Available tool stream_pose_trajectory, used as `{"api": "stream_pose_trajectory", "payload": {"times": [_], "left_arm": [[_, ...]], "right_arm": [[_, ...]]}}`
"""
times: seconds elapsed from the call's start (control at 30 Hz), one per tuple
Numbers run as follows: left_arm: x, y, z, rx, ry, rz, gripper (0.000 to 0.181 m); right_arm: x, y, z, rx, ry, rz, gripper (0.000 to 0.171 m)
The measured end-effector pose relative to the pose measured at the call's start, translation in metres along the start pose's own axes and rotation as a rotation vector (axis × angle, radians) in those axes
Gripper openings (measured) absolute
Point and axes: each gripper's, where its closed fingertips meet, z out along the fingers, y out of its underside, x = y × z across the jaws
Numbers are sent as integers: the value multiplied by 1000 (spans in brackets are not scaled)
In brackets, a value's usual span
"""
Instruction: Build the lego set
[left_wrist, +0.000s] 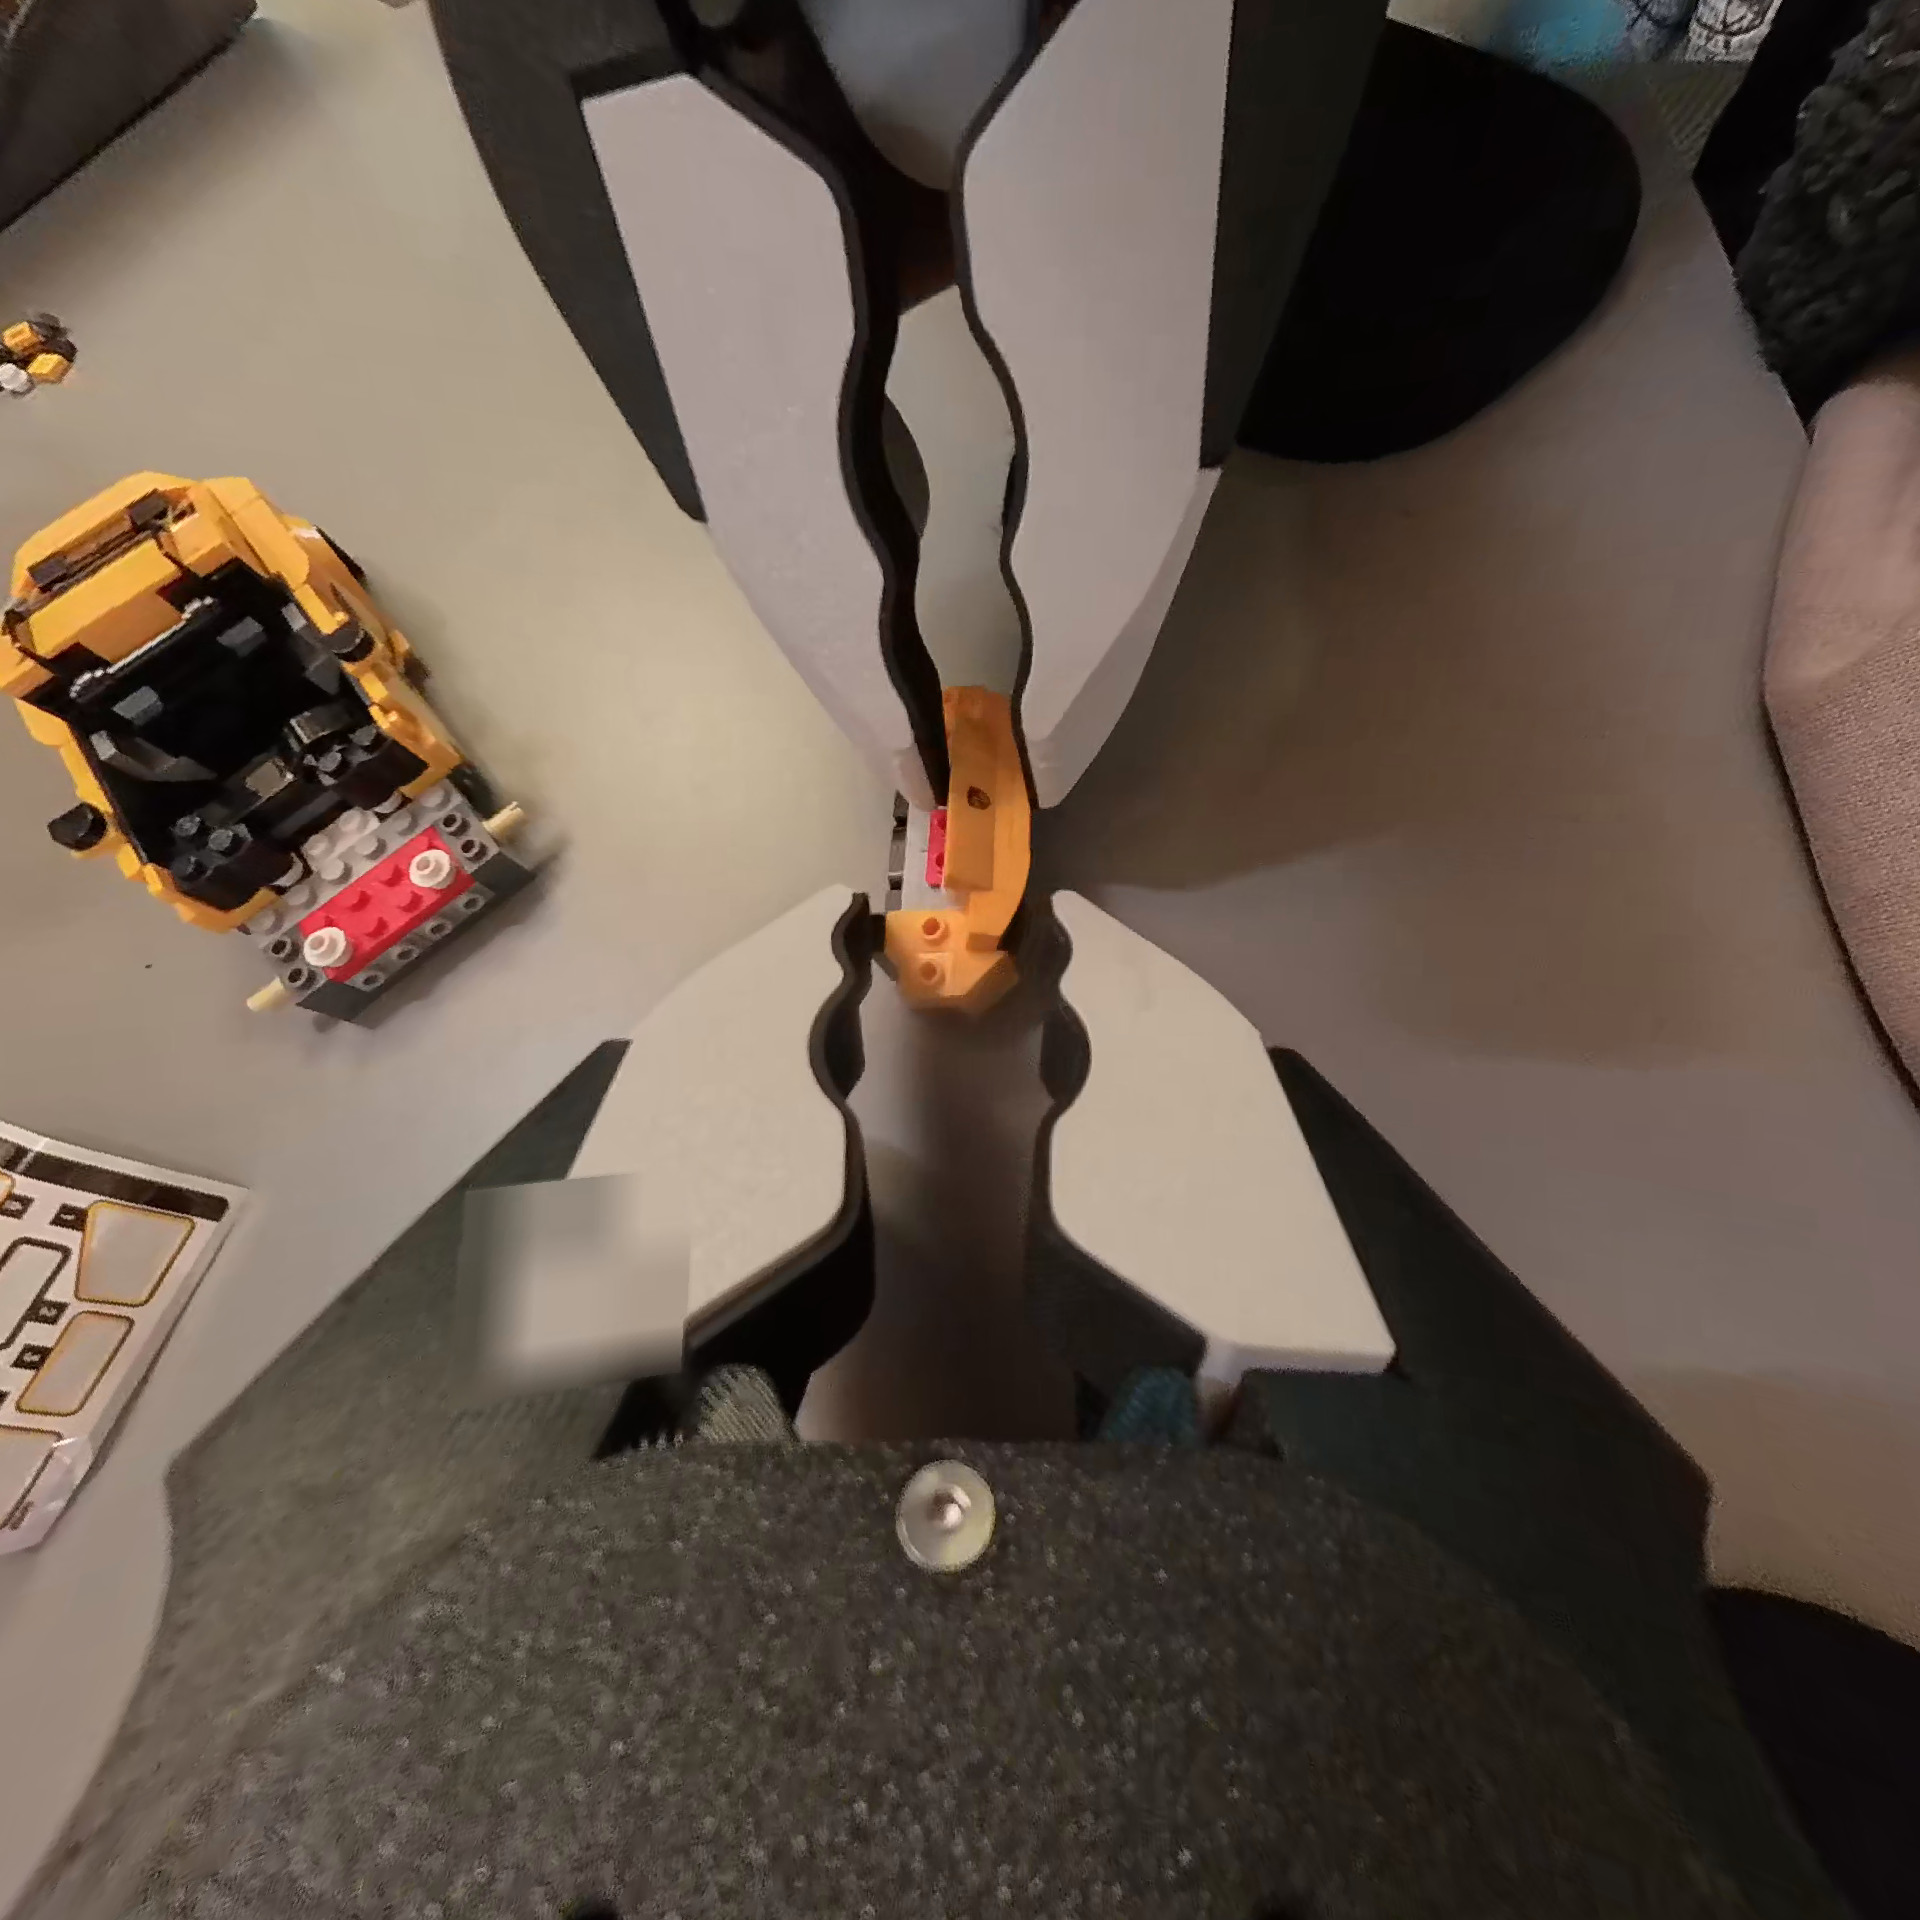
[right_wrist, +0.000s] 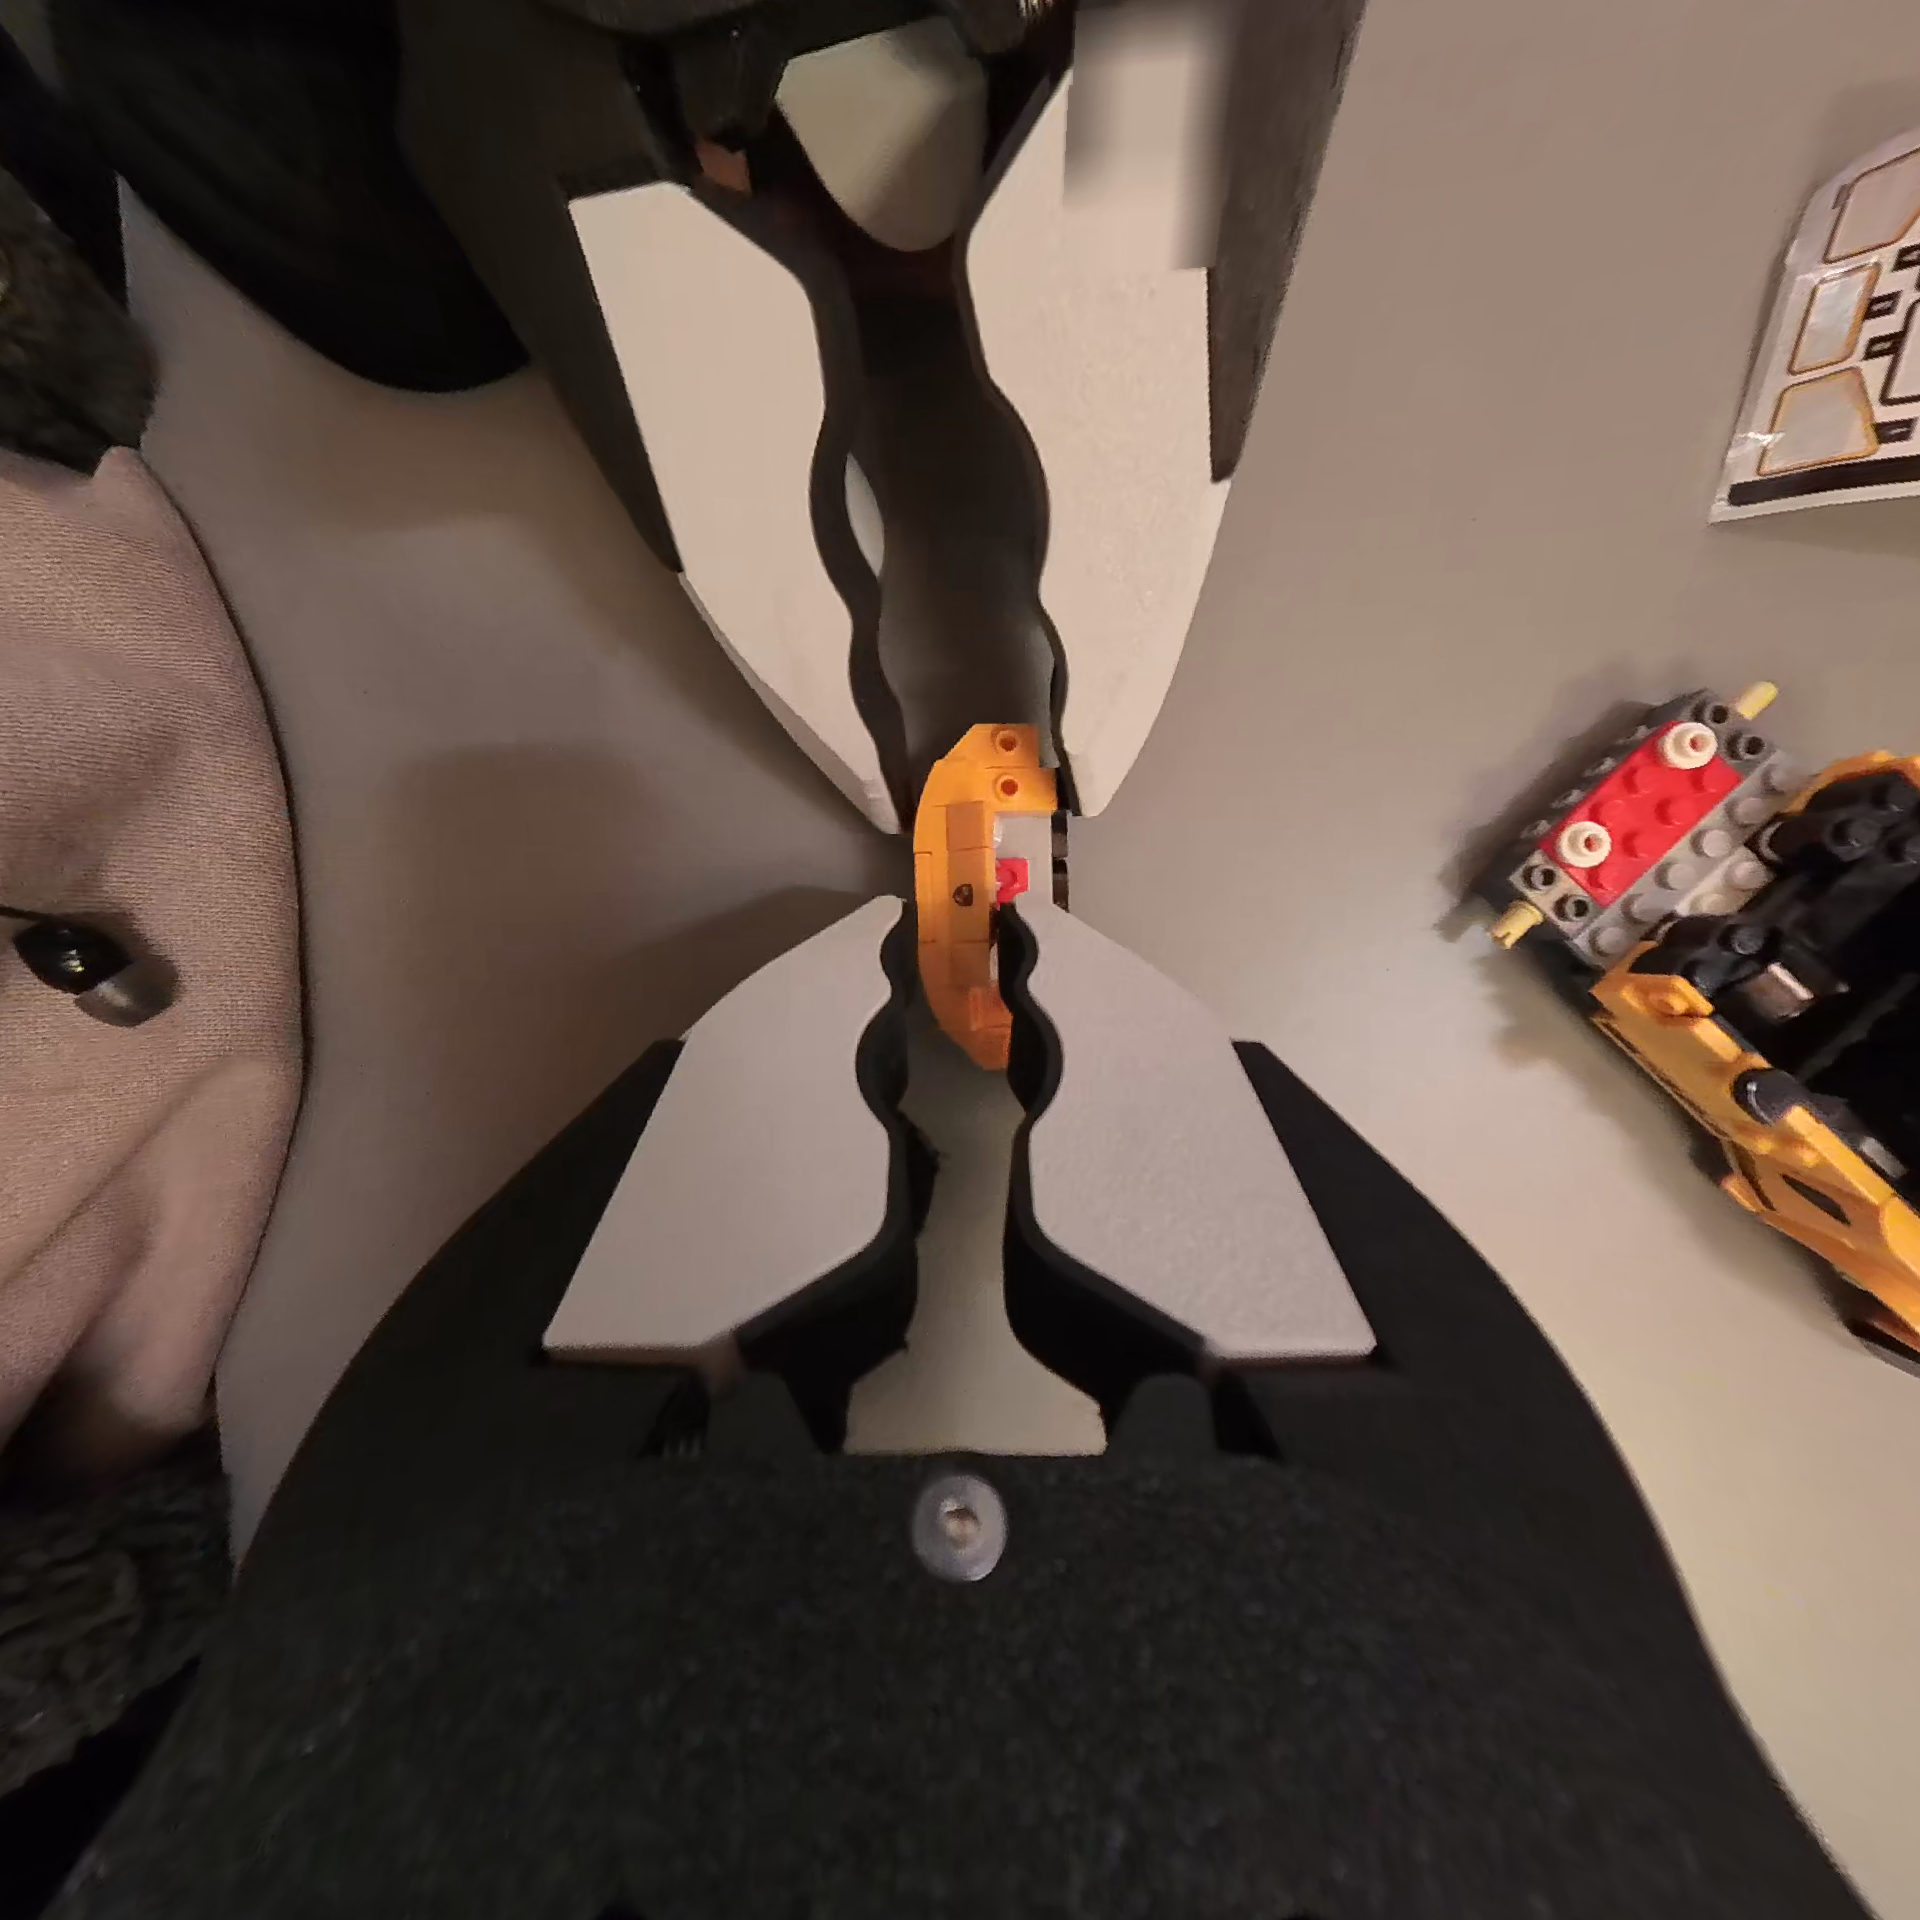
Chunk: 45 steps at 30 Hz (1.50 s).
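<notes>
Orange curved sub-assembly hangs above the bench, left tongs and right tongs pinching opposite ends, probably to press bricks together.

No readable text, brand or number anywhere. Sticker sheet at 8 o'clock on table: only outlined shapes, marks too small.

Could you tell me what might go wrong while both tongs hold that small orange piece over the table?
Both the left tongs and the right tongs pinch the curved orange sub-assembly only at their tips, so uneven squeezing could pop its bricks apart. If it slips, it may drop onto the table, away from the yellow car.
</notes>
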Motion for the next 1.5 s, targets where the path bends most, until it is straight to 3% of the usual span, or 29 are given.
{"api": "stream_pose_trajectory", "payload": {"times": [0.87,1.5], "left_arm": [[2,6,5,-45,9,2,29],[5,9,6,-61,24,10,34]], "right_arm": [[-4,-4,3,-98,0,-68,17],[-9,-5,2,-154,-213,-19,5]]}}
